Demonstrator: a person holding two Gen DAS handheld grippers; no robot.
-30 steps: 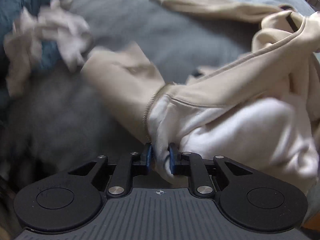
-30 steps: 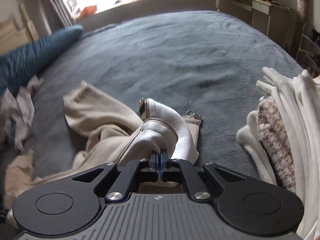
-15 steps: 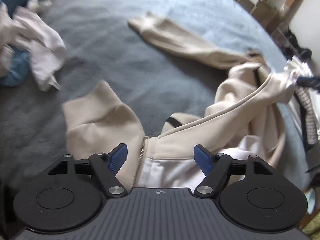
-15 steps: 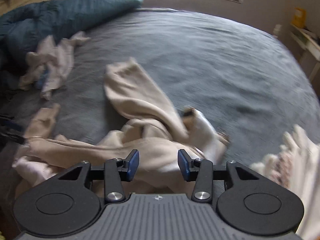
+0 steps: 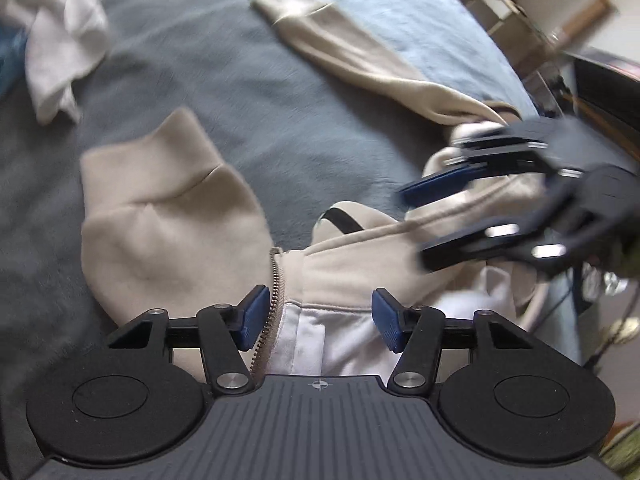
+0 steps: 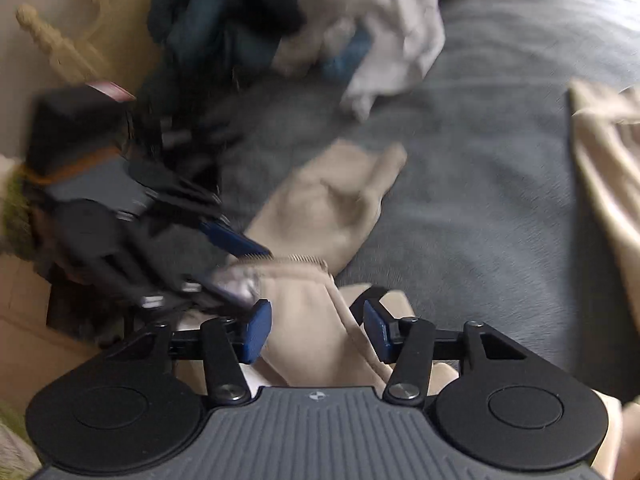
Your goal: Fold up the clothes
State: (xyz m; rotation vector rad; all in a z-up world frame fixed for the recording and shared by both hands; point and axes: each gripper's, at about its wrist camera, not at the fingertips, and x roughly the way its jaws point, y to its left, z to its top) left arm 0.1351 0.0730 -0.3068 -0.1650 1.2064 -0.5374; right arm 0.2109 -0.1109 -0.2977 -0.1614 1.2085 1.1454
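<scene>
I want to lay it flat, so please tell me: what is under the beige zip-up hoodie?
Under the beige zip-up fleece hoodie lies the grey-blue plush bed cover, visible around it. Whatever else lies beneath its bunched folds is covered.

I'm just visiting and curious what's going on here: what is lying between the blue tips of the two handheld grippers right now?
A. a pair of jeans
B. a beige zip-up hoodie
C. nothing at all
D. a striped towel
B: the beige zip-up hoodie, with its metal zipper, lies between the parted blue tips of the left gripper, and its beige fabric also runs between the open tips of the right gripper.
</scene>
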